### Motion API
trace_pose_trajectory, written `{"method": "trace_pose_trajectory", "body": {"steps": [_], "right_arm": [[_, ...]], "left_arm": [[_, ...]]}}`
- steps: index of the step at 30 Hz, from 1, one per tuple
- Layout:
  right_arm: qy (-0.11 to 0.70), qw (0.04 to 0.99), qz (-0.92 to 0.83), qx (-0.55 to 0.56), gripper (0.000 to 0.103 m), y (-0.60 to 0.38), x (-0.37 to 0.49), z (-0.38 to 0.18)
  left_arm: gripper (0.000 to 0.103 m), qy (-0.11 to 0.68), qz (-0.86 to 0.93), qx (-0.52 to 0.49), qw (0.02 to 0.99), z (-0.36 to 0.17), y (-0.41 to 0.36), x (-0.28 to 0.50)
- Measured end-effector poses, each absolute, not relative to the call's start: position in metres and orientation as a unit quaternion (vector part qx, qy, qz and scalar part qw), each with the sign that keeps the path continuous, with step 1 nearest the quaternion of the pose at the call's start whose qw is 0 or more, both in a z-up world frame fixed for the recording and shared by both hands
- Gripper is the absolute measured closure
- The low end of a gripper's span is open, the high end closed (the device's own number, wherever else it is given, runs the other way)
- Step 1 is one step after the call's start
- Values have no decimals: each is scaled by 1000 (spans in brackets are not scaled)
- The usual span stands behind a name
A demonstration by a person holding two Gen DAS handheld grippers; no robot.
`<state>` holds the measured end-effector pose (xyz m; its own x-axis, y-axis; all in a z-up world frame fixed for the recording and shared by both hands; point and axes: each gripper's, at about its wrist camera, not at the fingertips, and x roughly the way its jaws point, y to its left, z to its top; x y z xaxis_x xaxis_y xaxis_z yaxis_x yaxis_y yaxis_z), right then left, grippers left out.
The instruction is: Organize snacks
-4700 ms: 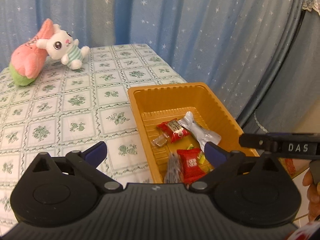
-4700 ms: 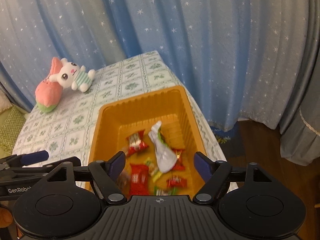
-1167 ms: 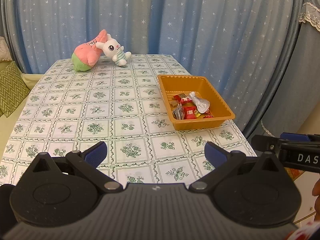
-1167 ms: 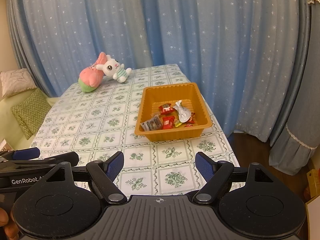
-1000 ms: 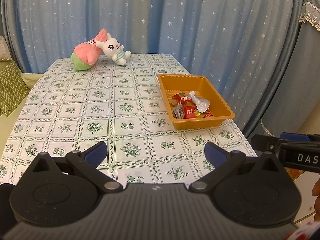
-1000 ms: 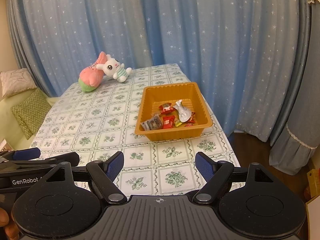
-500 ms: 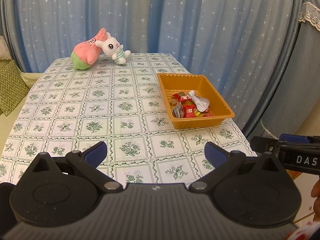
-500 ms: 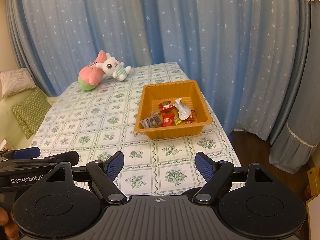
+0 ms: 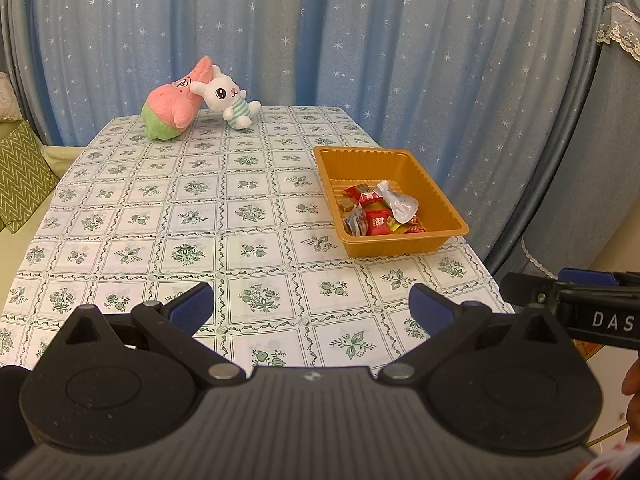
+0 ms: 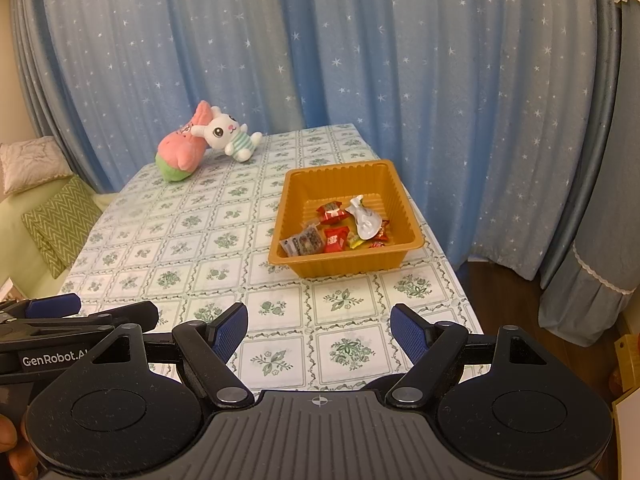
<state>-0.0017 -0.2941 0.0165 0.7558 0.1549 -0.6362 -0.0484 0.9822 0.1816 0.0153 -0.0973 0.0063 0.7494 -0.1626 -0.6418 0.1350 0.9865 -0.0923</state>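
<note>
Left wrist view: the left gripper (image 9: 310,306) hangs over the near edge of the table (image 9: 168,216), its blue-padded fingers (image 9: 188,308) spread wide and holding nothing. Ahead of it and to its right sits the orange tray (image 9: 434,236), well apart from the fingers, with the snacks (image 9: 378,212) piled in its near half: red wrappers, a silver pouch, a dark packet. Far ahead to the left, two plush toys (image 9: 192,100) lean together before the blue curtain (image 9: 360,40). The right gripper (image 9: 576,306) pokes in from the right.

Right wrist view: the right gripper (image 10: 318,330) is likewise released, fingers wide apart and bare. The tray (image 10: 344,258) lies straight ahead, slightly right, snacks (image 10: 340,228) inside. The left gripper (image 10: 76,320) shows just to its left.
</note>
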Motion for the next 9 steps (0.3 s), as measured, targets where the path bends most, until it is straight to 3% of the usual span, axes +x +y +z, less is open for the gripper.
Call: {"method": "trace_pose_trajectory", "body": {"steps": [9], "right_arm": [[345,934,55,77,25,-294,-2,17]], "left_arm": [[0,339,-76,-20,937,7,-96,15]]}}
